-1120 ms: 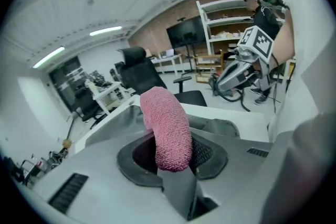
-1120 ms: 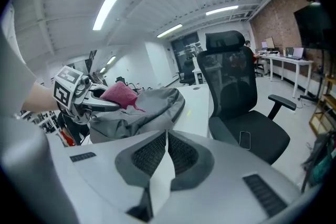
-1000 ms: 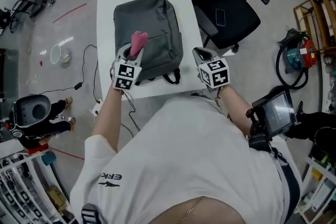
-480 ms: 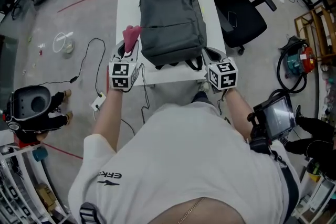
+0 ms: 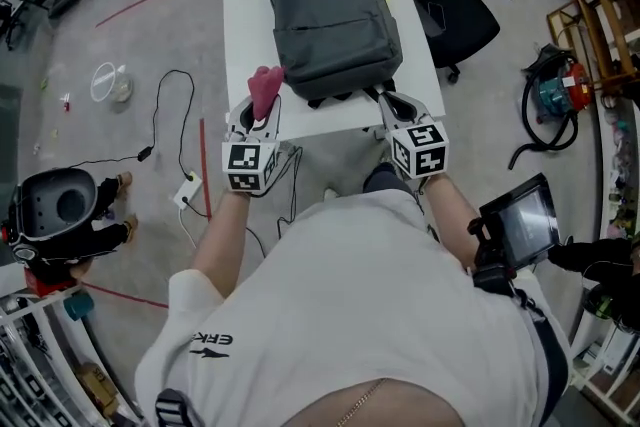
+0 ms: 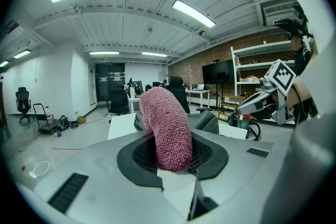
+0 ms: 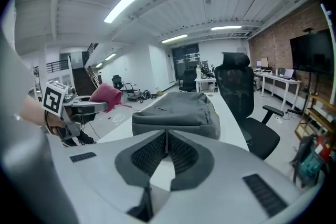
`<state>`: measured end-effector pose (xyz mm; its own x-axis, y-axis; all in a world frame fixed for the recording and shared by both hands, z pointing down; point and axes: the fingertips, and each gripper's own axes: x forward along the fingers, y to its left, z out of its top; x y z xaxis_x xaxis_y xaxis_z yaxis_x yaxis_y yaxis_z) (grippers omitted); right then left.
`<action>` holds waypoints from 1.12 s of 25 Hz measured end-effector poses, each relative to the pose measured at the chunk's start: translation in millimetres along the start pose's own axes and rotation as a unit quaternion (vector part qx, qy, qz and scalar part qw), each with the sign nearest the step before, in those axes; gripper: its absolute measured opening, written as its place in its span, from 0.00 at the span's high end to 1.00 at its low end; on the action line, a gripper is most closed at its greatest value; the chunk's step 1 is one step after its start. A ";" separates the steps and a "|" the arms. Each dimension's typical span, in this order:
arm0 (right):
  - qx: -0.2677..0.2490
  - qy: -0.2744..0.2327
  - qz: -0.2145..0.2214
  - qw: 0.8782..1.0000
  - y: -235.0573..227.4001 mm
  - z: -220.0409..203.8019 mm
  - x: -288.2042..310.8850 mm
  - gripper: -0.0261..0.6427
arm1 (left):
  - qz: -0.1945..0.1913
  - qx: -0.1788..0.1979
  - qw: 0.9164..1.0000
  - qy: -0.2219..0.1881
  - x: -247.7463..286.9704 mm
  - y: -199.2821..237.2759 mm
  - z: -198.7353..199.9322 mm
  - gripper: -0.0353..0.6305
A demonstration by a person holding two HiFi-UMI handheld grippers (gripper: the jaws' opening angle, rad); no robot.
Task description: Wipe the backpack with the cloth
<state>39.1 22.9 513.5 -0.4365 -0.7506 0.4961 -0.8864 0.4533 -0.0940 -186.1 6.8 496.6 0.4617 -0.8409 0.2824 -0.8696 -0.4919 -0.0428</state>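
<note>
On the white table the grey backpack lies flat, with the left gripper at its near-left clamping the pink cloth and the right gripper at its near-right, jaws pressed together on nothing.

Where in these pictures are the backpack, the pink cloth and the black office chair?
backpack (image 5: 335, 25): head view, middle of its grey front panel.
cloth (image 6: 165, 126): left gripper view, middle of the pink roll.
office chair (image 5: 470, 23): head view, on its black seat.
</note>
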 end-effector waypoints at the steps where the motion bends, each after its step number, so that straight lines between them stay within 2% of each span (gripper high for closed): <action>1: -0.001 -0.001 -0.001 1.000 4.3 -1.3 -3.1 0.94 | -0.002 -0.001 1.000 0.001 -5.1 -4.4 -3.6 0.80; 7: -0.021 -0.024 -0.013 0.999 7.6 0.1 -23.0 0.94 | -0.013 -0.011 1.000 0.005 -26.4 -38.9 -16.8 0.80; 14: -0.021 -0.055 -0.019 0.998 4.1 6.4 -51.7 0.94 | 0.010 -0.026 1.000 -0.009 -41.2 -73.3 -9.2 0.80; 28: -0.017 -0.067 -0.019 0.997 -4.3 -5.1 -74.7 0.95 | 0.000 -0.029 0.999 -0.023 -41.5 -116.9 1.4 0.80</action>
<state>76.3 79.5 481.3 -0.4221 -0.8235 0.3791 -0.8975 0.4386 -0.0467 -103.4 98.9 488.6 0.4678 -0.8511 0.2382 -0.8777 -0.4790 0.0122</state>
